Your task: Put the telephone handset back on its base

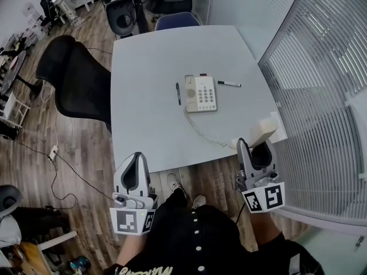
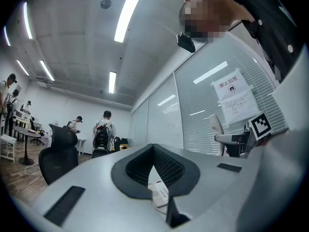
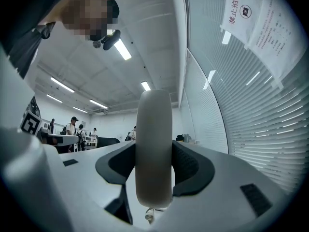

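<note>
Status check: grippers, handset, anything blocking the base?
Left gripper shut, empty. Right gripper shut on handset, short of telephone base; coiled cord runs between. Pen and marker beside base, not on it.

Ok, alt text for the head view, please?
The right gripper holds a cream telephone handset at the near corner of a pale table, its coiled cord running to the phone base mid-table. A black pen lies left of the base, a marker right; the left gripper is shut and empty.
</note>
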Tool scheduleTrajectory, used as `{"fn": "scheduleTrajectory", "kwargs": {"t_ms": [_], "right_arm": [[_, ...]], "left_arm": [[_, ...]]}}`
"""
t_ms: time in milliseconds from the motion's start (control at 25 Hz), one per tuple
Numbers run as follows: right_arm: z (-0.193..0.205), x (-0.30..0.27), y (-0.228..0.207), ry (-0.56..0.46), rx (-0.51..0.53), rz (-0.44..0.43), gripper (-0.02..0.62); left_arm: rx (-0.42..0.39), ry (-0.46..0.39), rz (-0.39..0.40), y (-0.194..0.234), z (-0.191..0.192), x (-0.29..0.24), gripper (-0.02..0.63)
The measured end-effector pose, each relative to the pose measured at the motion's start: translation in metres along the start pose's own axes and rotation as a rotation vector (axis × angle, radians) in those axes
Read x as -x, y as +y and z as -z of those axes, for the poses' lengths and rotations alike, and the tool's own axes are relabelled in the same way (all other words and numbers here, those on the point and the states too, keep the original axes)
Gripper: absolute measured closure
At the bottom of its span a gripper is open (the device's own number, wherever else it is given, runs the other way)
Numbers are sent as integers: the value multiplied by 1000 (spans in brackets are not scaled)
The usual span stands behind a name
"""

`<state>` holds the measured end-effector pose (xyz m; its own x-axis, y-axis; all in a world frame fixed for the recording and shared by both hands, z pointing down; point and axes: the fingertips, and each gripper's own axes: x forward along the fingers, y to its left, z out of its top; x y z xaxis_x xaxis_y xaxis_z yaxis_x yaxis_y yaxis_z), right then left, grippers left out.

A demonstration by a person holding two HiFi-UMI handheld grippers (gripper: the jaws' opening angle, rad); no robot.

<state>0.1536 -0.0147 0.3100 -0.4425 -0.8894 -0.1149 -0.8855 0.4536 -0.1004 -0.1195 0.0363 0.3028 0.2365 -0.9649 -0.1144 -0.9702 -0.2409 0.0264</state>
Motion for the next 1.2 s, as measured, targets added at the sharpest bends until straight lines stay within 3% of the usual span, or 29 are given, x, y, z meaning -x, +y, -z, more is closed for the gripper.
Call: {"fn": "scheduleTrajectory", "kwargs": {"t_ms": [880, 1200], "right_arm": [[-29, -78, -4, -92, 64, 18, 362], [-24, -98, 5, -81, 72, 55, 362]], "left_arm": [[15, -105, 18, 51, -16, -67, 597], [21, -114, 22, 85, -16, -77, 597]]}}
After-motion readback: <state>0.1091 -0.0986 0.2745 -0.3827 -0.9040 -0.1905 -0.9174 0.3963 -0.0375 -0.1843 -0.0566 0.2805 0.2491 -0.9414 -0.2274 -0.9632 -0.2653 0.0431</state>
